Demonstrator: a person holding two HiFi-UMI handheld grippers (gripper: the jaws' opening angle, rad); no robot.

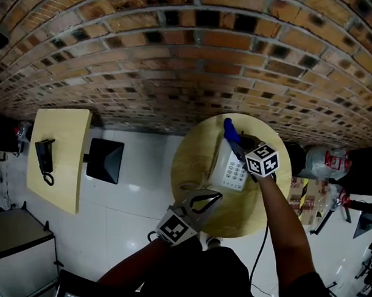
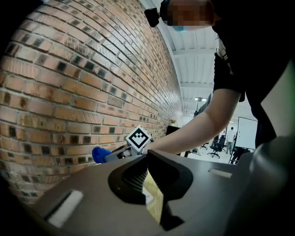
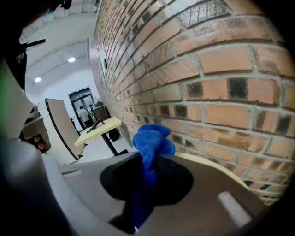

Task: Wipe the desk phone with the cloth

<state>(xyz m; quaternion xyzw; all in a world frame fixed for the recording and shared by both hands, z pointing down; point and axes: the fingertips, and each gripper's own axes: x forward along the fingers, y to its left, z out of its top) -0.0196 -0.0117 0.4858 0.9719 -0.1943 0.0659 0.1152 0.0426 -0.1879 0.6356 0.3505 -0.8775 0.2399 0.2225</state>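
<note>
Head view: a brick wall [image 1: 170,54] fills the upper half, and below it stands a round yellow table [image 1: 189,151]. The white desk phone [image 1: 230,171] lies on the table's right half, keypad up and angled toward the wall.

The left gripper [image 1: 218,196] sits low over the table's near side, just beside the phone's near corner. In the left gripper view its jaws look drawn together at the tips with nothing between them. Only a sliver of tabletop shows through behind the tips, so full contact is hard to confirm.

The right gripper [image 3: 150,170] is over the phone's far end, pointing toward the wall. Its jaws are pinched on the blue cloth [image 3: 152,138], and a bunched wad stands out past the tips.

Step in hand — judged to be the wipe itself, with the cloth carried at the phone's far end. The right gripper view shows wall and table rim beyond the wad, not the phone, so the cloth is probably raised rather than pressing.

Next move calls for:
- lowering the wad onto the phone and drawing it across the keypad and handset;
- keeping the pinch firm — the wad must not slip;
- bracing the phone with the left gripper if it slides.
</note>
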